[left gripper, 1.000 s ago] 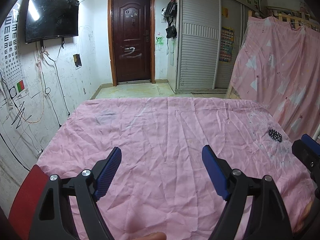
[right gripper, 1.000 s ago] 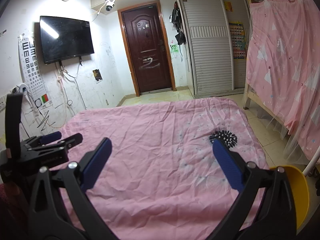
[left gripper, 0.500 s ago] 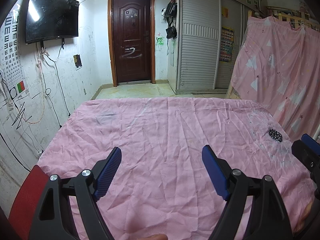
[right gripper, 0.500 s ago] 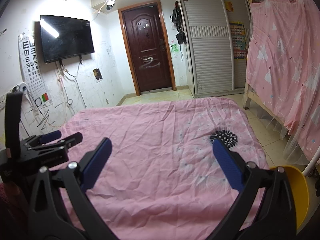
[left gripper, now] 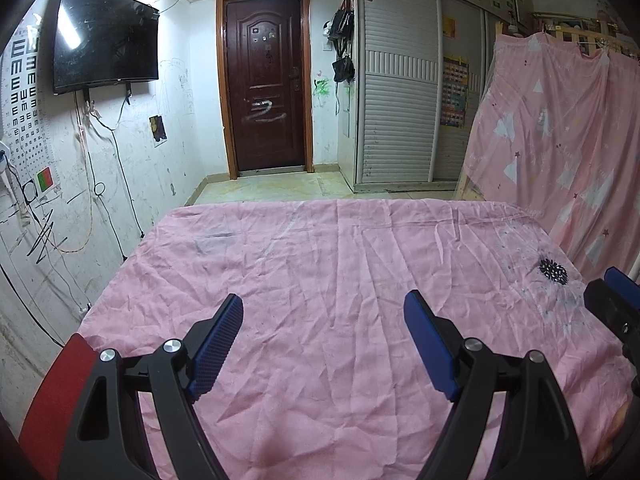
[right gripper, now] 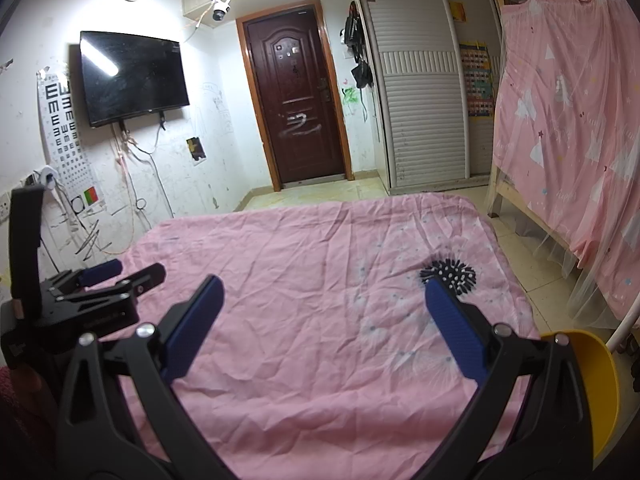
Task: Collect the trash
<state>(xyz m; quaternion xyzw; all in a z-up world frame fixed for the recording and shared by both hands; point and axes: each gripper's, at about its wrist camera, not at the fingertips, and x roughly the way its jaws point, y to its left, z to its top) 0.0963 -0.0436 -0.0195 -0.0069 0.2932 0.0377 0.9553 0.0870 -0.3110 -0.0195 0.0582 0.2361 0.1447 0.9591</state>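
Note:
A wrinkled pink sheet (left gripper: 320, 272) covers the table in front of me. No loose trash shows on it in either view. My left gripper (left gripper: 323, 312) hovers over the near part of the sheet, jaws wide open with nothing between the blue pads. My right gripper (right gripper: 323, 296) hovers over the sheet (right gripper: 304, 264) too, open and empty. In the right wrist view the left gripper (right gripper: 124, 272) appears at the left edge. In the left wrist view a finger of the right gripper (left gripper: 612, 300) pokes in at the right edge. A black dandelion print (right gripper: 450, 274) marks the sheet near my right fingertip.
A yellow container (right gripper: 592, 384) sits low at the right of the table, a red one (left gripper: 56, 400) low at the left. A pink curtain (right gripper: 568, 120) hangs over a wooden bed frame on the right. Ahead are a dark door (left gripper: 264, 84), a wall TV (left gripper: 104, 36) and white wardrobes (left gripper: 400, 92).

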